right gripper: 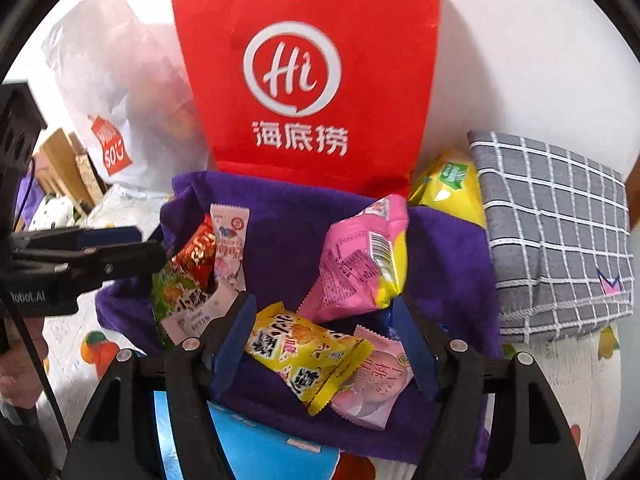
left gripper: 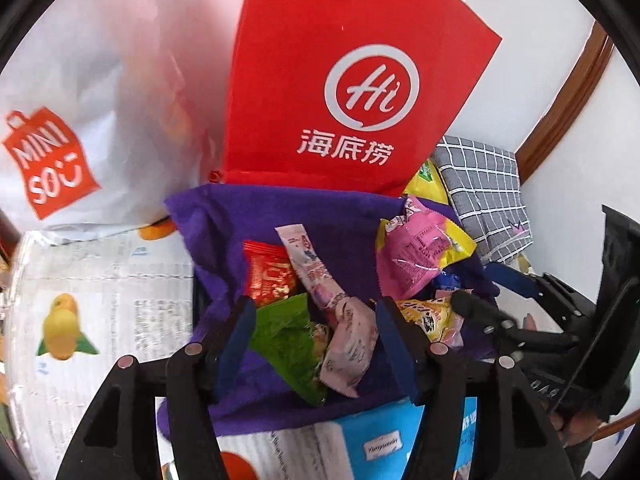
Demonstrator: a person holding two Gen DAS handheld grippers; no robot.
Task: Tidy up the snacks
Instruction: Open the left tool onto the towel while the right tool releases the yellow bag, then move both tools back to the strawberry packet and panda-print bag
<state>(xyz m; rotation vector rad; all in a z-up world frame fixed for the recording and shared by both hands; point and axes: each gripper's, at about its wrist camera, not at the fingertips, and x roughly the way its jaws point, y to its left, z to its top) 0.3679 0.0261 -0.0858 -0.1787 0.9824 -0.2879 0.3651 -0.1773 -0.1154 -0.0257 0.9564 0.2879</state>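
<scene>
Several snack packets lie on a purple cloth. My left gripper is open over a green packet and a pale pink packet, with a red packet just beyond. My right gripper is open around a yellow packet and a pink peach packet. A large pink and yellow bag lies further back. A red Haidilao bag stands behind the cloth.
A white Miniso bag stands at the left. A grey checked pouch and a yellow bag lie at the right. A blue box sits near the cloth's front edge.
</scene>
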